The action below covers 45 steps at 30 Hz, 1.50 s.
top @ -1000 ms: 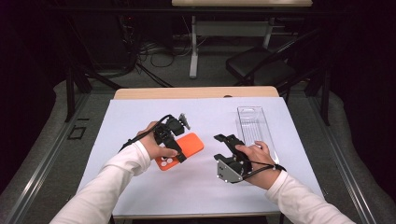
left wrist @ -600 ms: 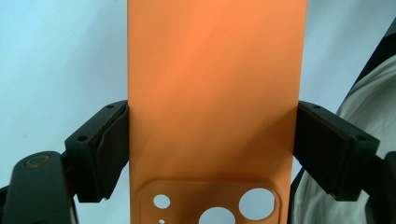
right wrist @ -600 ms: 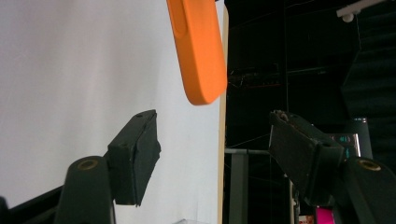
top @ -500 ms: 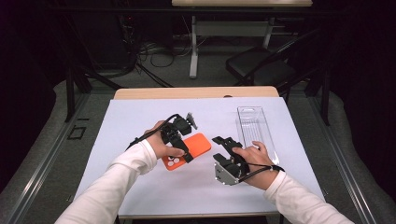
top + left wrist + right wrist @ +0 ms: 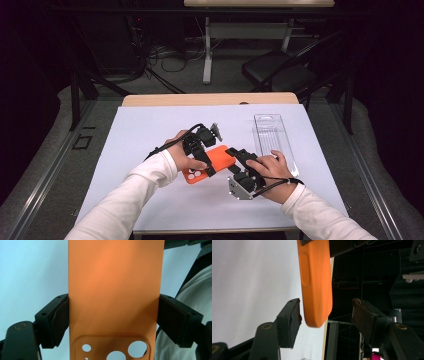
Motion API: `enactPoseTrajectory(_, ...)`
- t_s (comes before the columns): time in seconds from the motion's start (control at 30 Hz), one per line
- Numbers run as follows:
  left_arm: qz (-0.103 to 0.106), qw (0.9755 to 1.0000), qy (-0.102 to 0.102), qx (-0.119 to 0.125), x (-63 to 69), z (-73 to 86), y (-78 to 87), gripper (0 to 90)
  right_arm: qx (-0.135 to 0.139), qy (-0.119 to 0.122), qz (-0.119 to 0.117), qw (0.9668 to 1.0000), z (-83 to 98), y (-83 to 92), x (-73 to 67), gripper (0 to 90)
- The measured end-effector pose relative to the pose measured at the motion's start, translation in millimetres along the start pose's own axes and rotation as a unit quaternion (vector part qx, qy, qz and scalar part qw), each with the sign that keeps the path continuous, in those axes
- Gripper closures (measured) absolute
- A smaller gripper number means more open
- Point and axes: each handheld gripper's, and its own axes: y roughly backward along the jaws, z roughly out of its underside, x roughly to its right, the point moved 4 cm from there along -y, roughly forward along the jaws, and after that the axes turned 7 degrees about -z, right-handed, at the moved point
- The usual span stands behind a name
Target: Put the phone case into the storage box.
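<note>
1. Phone case point(image 5: 210, 165), orange, sits lifted over the middle of the white table point(image 5: 150, 135), pinched across its width by the left gripper point(image 5: 202, 150).
2. Right gripper point(image 5: 239, 157) has just been closing; its jaws stand spread around the case's end, one pad near it, the other apart.
3. Clear plastic tray point(image 5: 272, 137) lies toward the table's far right corner, just beyond the right hand point(image 5: 267, 167).
4. Nothing stands between the grippers and the case.

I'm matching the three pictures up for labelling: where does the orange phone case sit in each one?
High view: the orange phone case lies mid-table between the two hands, held by the left tongs.
Left gripper view: it runs up the centre, clamped across its width, camera cutouts at the bottom.
Right gripper view: edge-on at top centre, its end between the right tongs, unpressed.
Shared landmark: the white table cover.
</note>
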Motion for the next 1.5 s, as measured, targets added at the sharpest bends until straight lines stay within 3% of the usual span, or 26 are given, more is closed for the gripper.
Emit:
enactPoseTrajectory(0.17, 0.002, 1.0000, -0.004, -0.001, 4.9, -4.2, 0.4, 16.1, 0.000, -0.008, -0.005, 1.0000, 0.5, -1.5, -0.8, 41.5)
enactPoseTrajectory(0.93, 0.014, 0.9998, -0.011, 0.000, 10.5, -8.6, -0.9, 16.1, -0.006, 0.013, -0.005, 0.9999, -3.2, -6.0, -6.0, 52.2)
enactPoseTrajectory(1.5, 0.025, 0.9996, -0.014, 0.003, 13.3, -8.4, 1.2, 16.1, -0.016, 0.024, 0.023, 0.9993, -3.8, -12.6, -6.8, 62.6)
